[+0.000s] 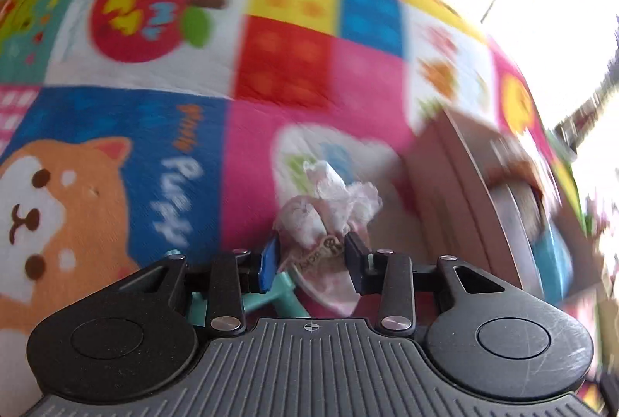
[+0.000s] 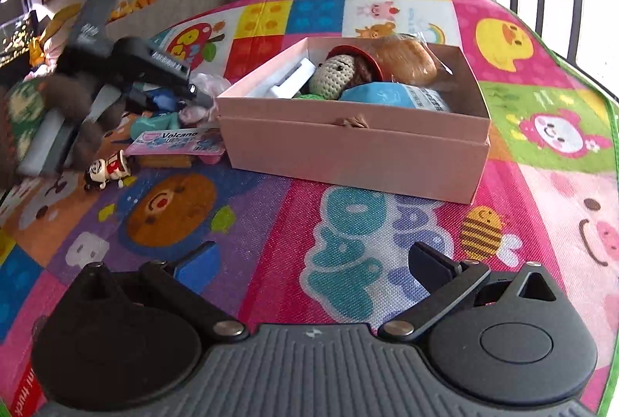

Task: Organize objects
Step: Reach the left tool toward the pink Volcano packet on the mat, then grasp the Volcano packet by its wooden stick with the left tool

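On the play mat (image 2: 271, 208), pink box (image 2: 348, 150) sits at centre, already part-filled: crochet doll (image 2: 336, 74), blue pack (image 2: 383, 95), white block (image 2: 290, 84), brown bag (image 2: 406, 59). Judged roughly half done. At 9 o'clock of box, loose items remain: Volcano card (image 2: 176, 142), small figurine (image 2: 106, 171), teal piece (image 2: 154, 124)

Left gripper (image 1: 311, 254): jaws partly closed around a crumpled white-pink bundle (image 1: 329, 208); pads appear to pinch it, though blur leaves contact uncertain. Box lies at 3 o'clock in left wrist view, so bundle is near but not in it

Right gripper (image 2: 313, 258): jaws fully apart, nothing between them, over bare mat at 6 o'clock of box

Left to do: bundle into box, then the loose items
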A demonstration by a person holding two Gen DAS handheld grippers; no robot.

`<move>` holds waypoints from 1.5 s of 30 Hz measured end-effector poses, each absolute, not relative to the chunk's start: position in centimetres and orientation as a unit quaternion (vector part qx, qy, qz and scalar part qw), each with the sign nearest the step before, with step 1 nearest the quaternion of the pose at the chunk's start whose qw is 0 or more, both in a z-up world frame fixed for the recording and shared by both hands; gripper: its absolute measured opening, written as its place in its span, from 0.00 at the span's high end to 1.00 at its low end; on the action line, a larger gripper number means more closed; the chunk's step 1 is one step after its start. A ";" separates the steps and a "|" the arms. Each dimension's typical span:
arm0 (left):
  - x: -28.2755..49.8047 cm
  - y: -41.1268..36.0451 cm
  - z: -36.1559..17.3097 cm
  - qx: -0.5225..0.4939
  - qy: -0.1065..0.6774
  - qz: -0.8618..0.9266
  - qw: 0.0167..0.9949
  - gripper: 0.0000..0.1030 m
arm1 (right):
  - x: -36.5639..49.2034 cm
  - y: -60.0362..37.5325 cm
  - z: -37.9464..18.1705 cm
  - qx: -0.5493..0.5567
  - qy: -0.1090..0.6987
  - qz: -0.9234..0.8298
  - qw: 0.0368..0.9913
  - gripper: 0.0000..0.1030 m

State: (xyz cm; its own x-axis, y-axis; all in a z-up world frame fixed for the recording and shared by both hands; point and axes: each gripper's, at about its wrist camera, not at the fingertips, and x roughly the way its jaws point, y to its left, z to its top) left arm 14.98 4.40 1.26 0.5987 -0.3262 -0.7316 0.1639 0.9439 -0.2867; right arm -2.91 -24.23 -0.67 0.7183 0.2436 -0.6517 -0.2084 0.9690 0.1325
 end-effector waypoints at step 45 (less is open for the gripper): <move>-3.0 -4.1 2.3 0.052 0.415 -0.331 0.846 0.60 | -2.9 -29.2 -0.7 0.081 0.365 0.079 0.924 0.00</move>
